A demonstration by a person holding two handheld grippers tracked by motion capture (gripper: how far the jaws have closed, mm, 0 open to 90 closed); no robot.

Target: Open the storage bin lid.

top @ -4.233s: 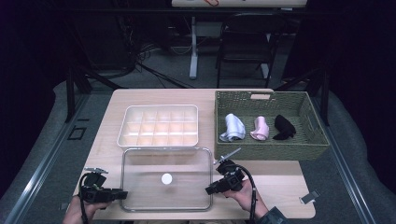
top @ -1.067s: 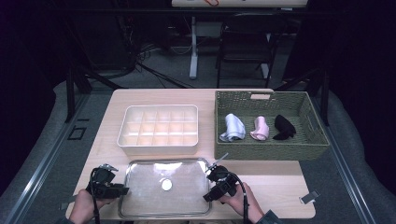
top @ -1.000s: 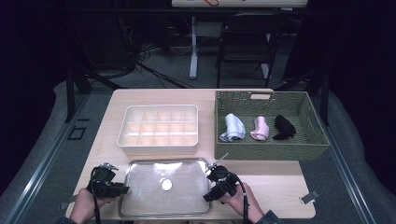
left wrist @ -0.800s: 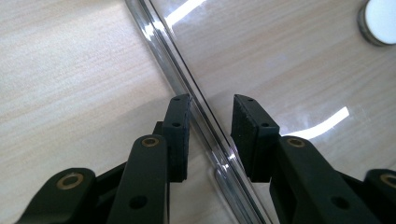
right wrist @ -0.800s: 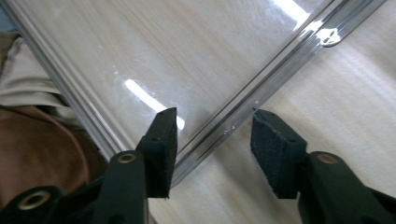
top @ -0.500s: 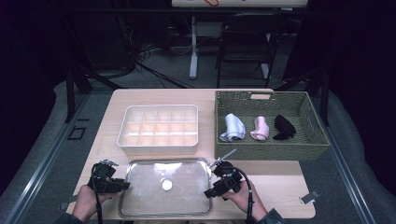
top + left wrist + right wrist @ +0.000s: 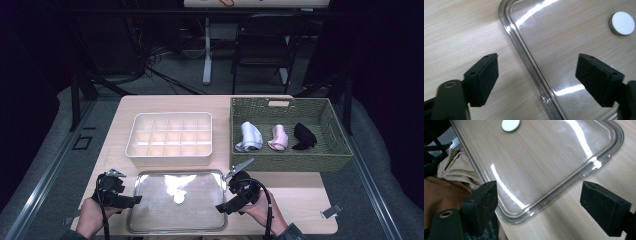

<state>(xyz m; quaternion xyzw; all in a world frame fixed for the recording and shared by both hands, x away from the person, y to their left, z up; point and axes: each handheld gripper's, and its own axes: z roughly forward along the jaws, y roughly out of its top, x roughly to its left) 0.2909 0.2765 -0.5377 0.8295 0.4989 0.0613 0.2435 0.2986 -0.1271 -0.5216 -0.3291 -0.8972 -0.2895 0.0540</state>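
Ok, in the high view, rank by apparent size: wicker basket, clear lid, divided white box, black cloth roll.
1. wicker basket
2. clear lid and divided white box: look alike in size, and the lid lies nearer the camera, so unranked
3. black cloth roll

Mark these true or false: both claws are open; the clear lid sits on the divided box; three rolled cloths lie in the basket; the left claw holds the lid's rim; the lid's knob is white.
1. Both claws are open. True: the left claw and right claw have just been opening, pads off the rim.
2. The lid sits on the box. False: it lies flat on the table, in front of the box.
3. Three cloths in the basket. True.
4. Left claw holds the rim. False: it only straddles it.
5. The knob is white. True.
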